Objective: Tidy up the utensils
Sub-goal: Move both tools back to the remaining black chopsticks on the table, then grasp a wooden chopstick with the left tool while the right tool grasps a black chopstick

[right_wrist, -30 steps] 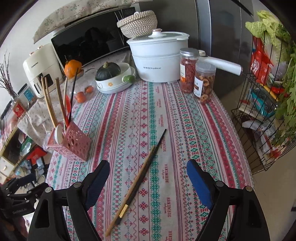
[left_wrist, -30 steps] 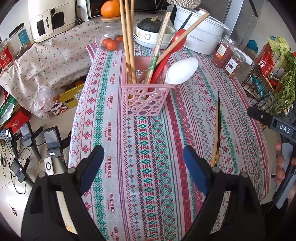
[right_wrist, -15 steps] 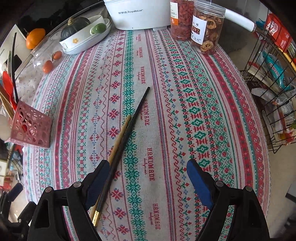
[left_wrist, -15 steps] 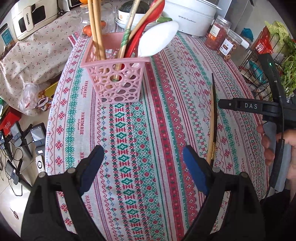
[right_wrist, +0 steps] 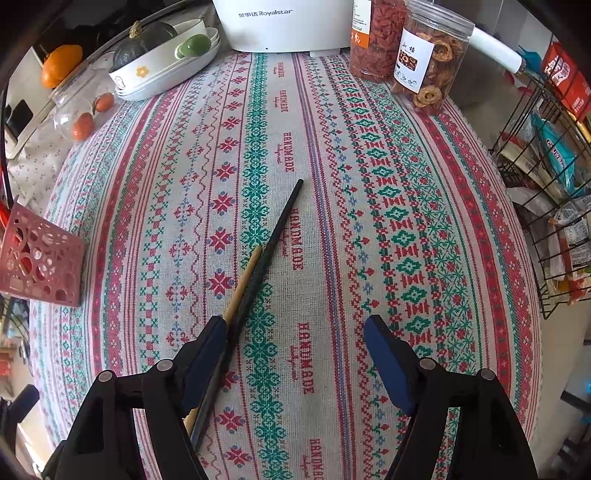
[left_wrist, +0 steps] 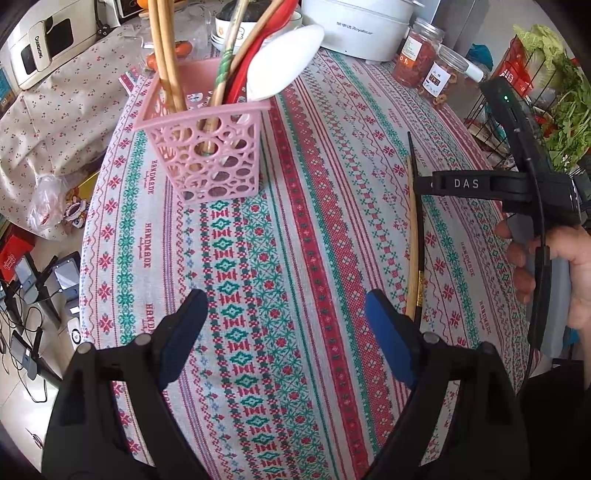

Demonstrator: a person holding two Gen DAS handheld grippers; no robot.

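Observation:
A black chopstick (right_wrist: 275, 229) and a wooden chopstick (right_wrist: 242, 282) lie side by side on the patterned tablecloth (right_wrist: 369, 206). My right gripper (right_wrist: 295, 354) is open low over the cloth, its left finger (right_wrist: 207, 354) covering the near part of the pair. A pink perforated utensil basket (left_wrist: 207, 147) holds chopsticks, a red spoon and a white spoon (left_wrist: 284, 66). My left gripper (left_wrist: 286, 328) is open and empty in front of the basket. The left wrist view shows the pair (left_wrist: 413, 236) with the right gripper's finger (left_wrist: 465, 184) above it. The basket's corner (right_wrist: 40, 262) shows at the right wrist view's left edge.
A white Royalstar pot (right_wrist: 284, 22), two jars of dried food (right_wrist: 424, 62), a bowl with a dark squash (right_wrist: 166, 51) and a glass jar with small tomatoes (right_wrist: 81, 114) stand at the table's far end. A wire rack (right_wrist: 546, 192) stands right of the table.
Both grippers have moved forward and lower. The right gripper has come down over the near part of the two chopsticks. The basket is closer to the left gripper.

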